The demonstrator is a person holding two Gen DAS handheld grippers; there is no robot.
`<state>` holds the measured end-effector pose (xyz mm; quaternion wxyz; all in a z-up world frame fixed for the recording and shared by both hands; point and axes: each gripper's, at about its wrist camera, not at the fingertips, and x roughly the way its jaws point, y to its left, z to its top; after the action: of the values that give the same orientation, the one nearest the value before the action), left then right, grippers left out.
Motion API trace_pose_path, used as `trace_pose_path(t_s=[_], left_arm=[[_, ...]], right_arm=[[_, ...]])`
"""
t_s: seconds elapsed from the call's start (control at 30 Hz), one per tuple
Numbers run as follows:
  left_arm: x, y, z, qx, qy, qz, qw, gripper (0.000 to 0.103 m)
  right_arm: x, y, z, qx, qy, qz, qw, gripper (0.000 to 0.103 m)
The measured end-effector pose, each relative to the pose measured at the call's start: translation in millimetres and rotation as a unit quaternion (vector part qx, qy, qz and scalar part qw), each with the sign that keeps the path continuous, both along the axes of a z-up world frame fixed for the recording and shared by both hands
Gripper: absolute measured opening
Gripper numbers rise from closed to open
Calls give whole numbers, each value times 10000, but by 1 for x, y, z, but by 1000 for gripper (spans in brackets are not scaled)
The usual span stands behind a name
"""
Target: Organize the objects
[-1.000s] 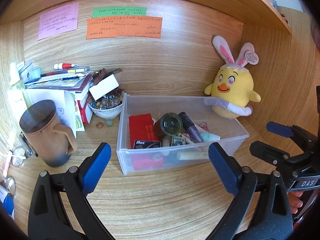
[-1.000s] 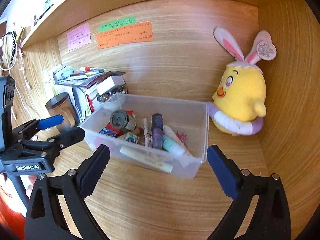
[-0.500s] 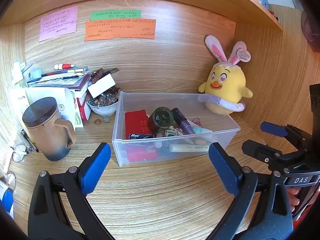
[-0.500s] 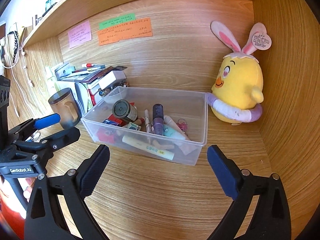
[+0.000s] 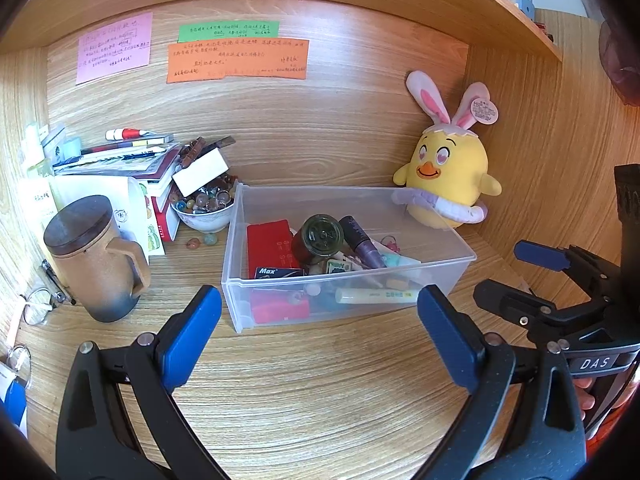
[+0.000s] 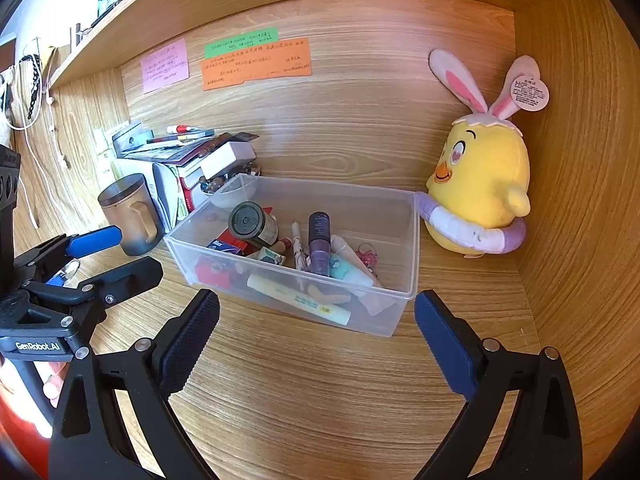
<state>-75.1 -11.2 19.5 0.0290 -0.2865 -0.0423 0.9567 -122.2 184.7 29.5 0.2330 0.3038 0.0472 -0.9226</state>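
The wooden desk (image 5: 320,380) spreads out under both my grippers, walled in by a wooden back panel and a side panel on my right. A clear plastic box (image 5: 348,304) sits near the middle of it, just ahead of me, and my left gripper (image 5: 318,332) hangs in front of its near wall with its jaws spread wide and nothing between them. My right gripper (image 6: 316,338) is likewise wide apart and empty, hovering before the box's near right corner. A yellow plush chick (image 6: 484,196) with pink rabbit ears stands in the far right corner, touching the box's rim. On the left is a stack of books and papers (image 5: 120,168), and in front of it a brown mug (image 5: 94,256) with a dark lid. A small bowl (image 5: 202,210) of glass marbles sits between the books and the box. Inside the box lie a red case (image 5: 270,246), a dark round jar (image 5: 320,236) on its side, a purple tube (image 6: 319,240), a pale yellow tube (image 6: 298,300) against the near wall, and a small blue Max box (image 5: 276,272). Pink, green and orange notes (image 5: 236,60) are stuck to the back panel.
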Motion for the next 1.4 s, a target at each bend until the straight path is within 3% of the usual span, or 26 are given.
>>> trace_pose_path(t_s=[1.4], left_arm=[[1, 1, -1, 18, 17, -8, 10000, 100]], right_arm=[[-1, 1, -6, -75, -124, -40, 9999, 98]])
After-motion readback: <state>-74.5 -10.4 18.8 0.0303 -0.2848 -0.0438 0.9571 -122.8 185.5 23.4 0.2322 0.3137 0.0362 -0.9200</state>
